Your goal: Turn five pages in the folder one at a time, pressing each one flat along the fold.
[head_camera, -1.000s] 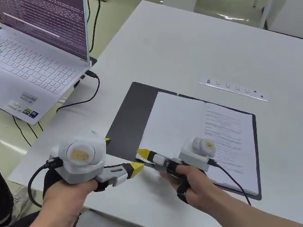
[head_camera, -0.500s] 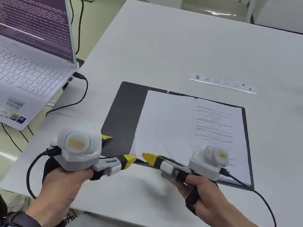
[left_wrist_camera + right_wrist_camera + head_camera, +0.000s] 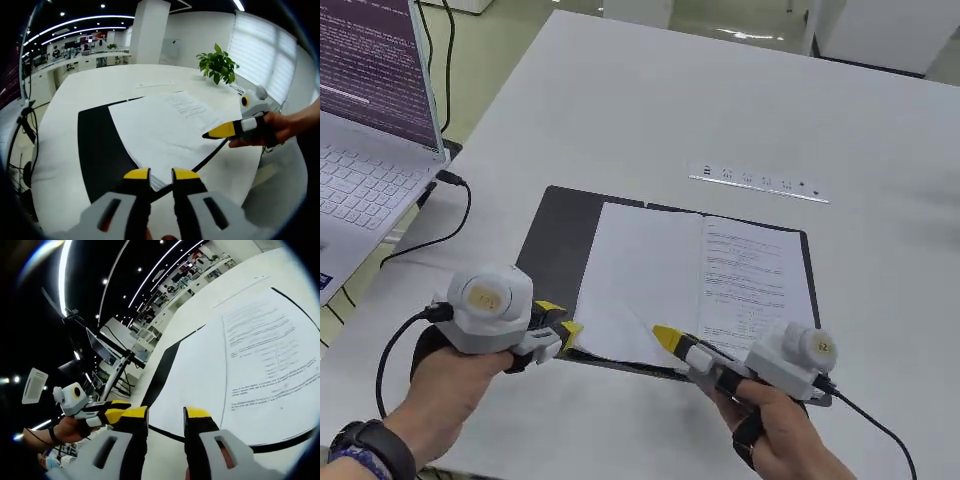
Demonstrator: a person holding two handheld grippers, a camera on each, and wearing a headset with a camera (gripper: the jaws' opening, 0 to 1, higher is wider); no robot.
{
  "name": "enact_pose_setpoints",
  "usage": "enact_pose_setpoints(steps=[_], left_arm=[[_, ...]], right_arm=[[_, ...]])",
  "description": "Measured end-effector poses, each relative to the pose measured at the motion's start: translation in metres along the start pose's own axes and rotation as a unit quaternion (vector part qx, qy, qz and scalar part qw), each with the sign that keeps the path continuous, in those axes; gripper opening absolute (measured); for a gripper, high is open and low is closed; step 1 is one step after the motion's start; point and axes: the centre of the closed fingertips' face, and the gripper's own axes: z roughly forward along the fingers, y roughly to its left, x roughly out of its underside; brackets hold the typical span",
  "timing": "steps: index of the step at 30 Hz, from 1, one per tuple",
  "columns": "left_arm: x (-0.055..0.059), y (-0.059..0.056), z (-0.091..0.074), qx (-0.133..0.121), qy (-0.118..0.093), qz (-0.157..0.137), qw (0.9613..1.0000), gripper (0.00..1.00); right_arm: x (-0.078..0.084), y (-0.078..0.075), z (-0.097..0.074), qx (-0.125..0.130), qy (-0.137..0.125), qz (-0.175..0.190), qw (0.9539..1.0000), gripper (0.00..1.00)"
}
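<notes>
Left tool [image 3: 563,328], its yellow-tipped jaws narrowly apart, sits at the near corner of a blank white paper page [image 3: 640,270]. Right tool [image 3: 667,336], jaws slightly parted and empty, hovers over the page's near edge. Beyond them, the open black folder [image 3: 552,250] lies flat on the white table [image 3: 670,100].

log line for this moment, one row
folder open | blank page turned left | left tool at its near corner, grip unclear | right tool open, near edge by fold
</notes>
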Motion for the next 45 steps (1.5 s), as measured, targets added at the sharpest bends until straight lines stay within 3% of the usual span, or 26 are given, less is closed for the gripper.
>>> enact_pose_setpoints(steps=[4, 10, 13, 16, 17, 18, 21, 26, 34, 39, 45], left_arm=[[0.005, 0.0, 0.018, 0.012, -0.001, -0.029, 0.9995, 0.05], [0.027, 0.006, 0.035, -0.004, 0.033, -0.052, 0.9981, 0.02], [0.037, 0.006, 0.038, -0.01, 0.047, -0.049, 0.9976, 0.0], [0.058, 0.007, 0.038, -0.018, 0.095, -0.027, 0.995, 0.0], [0.042, 0.006, 0.042, -0.013, 0.044, -0.004, 0.9989, 0.0], [0.054, 0.006, 0.035, -0.02, 0.081, -0.027, 0.9961, 0.0], [0.052, 0.007, 0.037, -0.018, 0.08, -0.018, 0.9965, 0.0], [0.052, 0.008, 0.036, -0.017, 0.083, -0.028, 0.996, 0.0], [0.053, 0.007, 0.036, -0.015, 0.082, -0.027, 0.9962, 0.0], [0.053, 0.009, 0.037, -0.014, 0.081, -0.036, 0.996, 0.0], [0.053, 0.008, 0.038, -0.014, 0.084, -0.033, 0.9958, 0.0]], right_arm=[[0.002, -0.006, -0.004, 0.007, 0.0, 0.003, 1.0, 0.24], [0.001, -0.012, -0.006, 0.012, 0.003, 0.001, 0.9999, 0.24], [-0.003, -0.017, -0.008, 0.016, -0.001, 0.0, 0.9999, 0.25], [-0.01, -0.02, -0.008, 0.018, -0.011, 0.002, 0.9998, 0.24], [-0.012, -0.02, -0.007, 0.017, -0.015, 0.0, 0.9997, 0.24], [-0.013, -0.021, -0.006, 0.017, -0.017, -0.001, 0.9997, 0.23], [-0.017, -0.027, -0.004, 0.019, -0.023, 0.002, 0.9996, 0.22], [-0.026, -0.033, 0.003, 0.02, -0.032, 0.005, 0.9993, 0.19], [-0.04, -0.048, 0.026, 0.024, -0.032, 0.003, 0.9992, 0.13], [-0.052, -0.061, 0.036, 0.03, -0.04, 0.015, 0.9987, 0.0], [-0.066, -0.07, 0.042, 0.031, -0.045, 0.018, 0.9983, 0.0]])
